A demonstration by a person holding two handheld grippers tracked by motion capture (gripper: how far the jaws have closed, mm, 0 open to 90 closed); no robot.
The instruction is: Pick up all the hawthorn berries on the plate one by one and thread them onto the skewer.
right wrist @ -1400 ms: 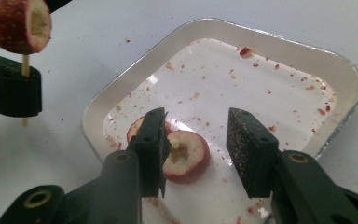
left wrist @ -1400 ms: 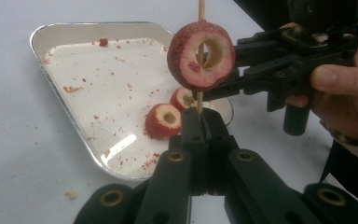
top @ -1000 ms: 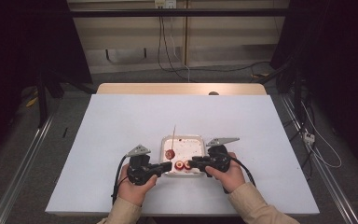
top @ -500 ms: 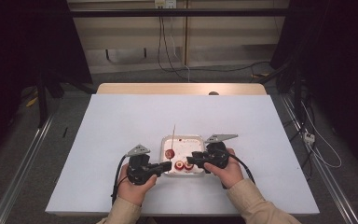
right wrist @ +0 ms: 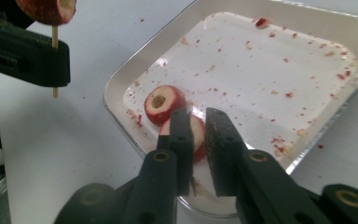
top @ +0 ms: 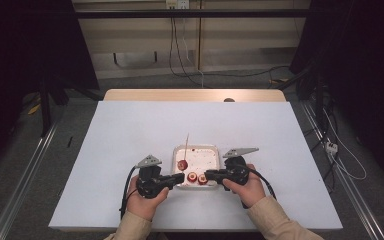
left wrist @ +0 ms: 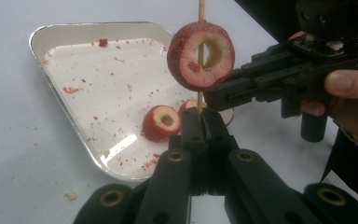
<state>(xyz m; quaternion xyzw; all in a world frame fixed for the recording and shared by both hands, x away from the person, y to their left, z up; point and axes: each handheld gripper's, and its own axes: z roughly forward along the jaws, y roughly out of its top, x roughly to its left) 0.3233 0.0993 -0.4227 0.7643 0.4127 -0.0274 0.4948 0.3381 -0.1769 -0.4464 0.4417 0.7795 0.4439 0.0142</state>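
My left gripper (left wrist: 200, 114) is shut on a thin wooden skewer (left wrist: 201, 9) that stands upright. A cored red fruit ring (left wrist: 189, 65) is threaded on it, just above the jaws. In the high view this gripper (top: 180, 177) sits at the near left corner of the foil tray (top: 215, 150). My right gripper (right wrist: 199, 114) has just been closing on a cored fruit piece (right wrist: 198, 128) in the tray. One jaw is over the piece's hollow and the other at its outer side, pinching its wall. A second piece (right wrist: 161, 103) lies beside it.
The tray (left wrist: 65, 28) holds red crumbs and juice. It sits on a white table (top: 130, 130) with bare surface all around. A wooden strip (top: 195, 95) runs along the far edge, and cables lie on the floor beyond.
The right hand has shifted slightly at the tray's near edge. The left gripper and the skewer with its fruit ring have stayed put.
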